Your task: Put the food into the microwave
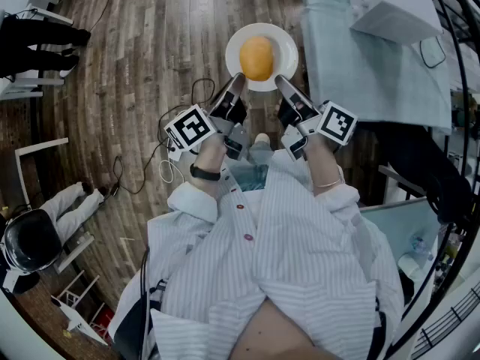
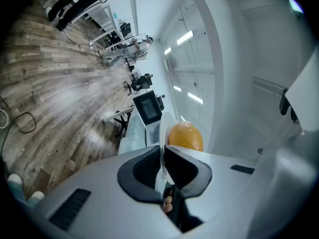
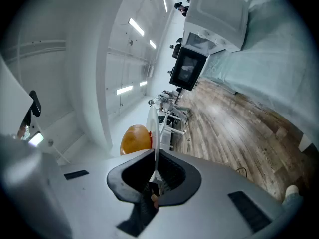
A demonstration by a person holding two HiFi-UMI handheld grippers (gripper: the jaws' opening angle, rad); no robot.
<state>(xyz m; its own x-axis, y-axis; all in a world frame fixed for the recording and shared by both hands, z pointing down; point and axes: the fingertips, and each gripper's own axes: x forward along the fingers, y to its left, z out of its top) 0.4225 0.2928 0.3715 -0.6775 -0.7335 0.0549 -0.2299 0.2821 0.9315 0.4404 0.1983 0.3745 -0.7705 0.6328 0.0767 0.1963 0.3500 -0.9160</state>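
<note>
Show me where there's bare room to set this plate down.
Bare cloth on the table, between the white box and the table's near edge, looks free. The wooden floor left of the plate is open. Crowded: the table's far end under the box, and the floor by the cables.

plate (image 1: 287, 49): smooth, glossy white.
food (image 1: 256, 57): smooth orange skin, faint sheen.
floor (image 1: 142, 58): grainy matt wood planks.
table cover (image 1: 337, 66): pale cloth.
shirt (image 1: 315, 261): striped cloth.
</note>
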